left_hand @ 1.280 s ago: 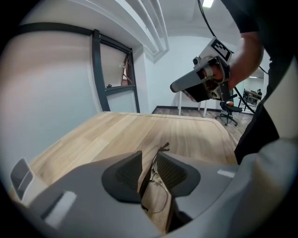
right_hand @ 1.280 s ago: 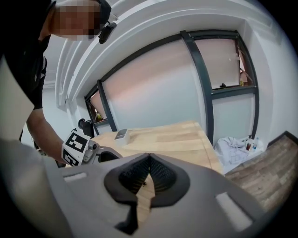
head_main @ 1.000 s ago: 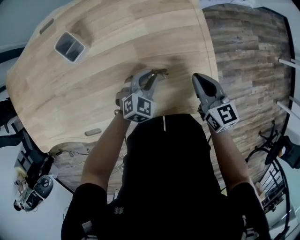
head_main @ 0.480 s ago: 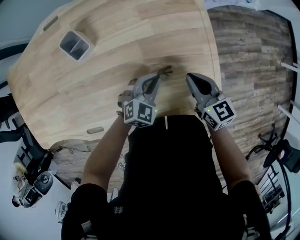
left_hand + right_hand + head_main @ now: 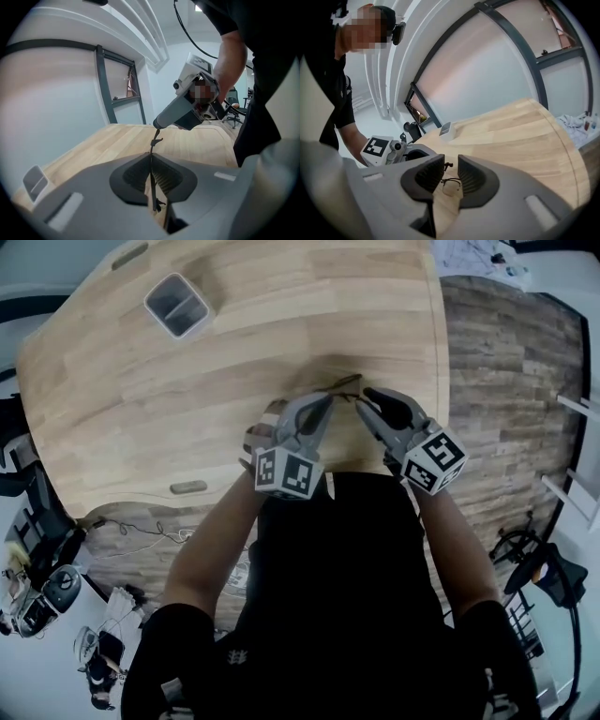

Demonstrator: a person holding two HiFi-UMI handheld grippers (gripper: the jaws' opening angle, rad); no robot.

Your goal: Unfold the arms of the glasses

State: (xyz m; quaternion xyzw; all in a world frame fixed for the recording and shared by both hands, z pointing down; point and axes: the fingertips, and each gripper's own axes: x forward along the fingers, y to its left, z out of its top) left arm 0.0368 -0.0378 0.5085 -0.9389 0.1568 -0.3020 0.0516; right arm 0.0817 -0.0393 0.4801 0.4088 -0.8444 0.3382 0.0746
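The table is grained in pale wood, the floor at three o'clock is planked in brown, and the glasses are framed in black.

The left forearm and right forearm are reaching forward, bringing the grippers almost tip to tip. The left gripper is pointing forward and down. Its jaws have just been closing and are pinching the thin glasses edge-on. The right gripper, just to its right, is angling inward with jaws standing apart, the glasses showing in their gap.
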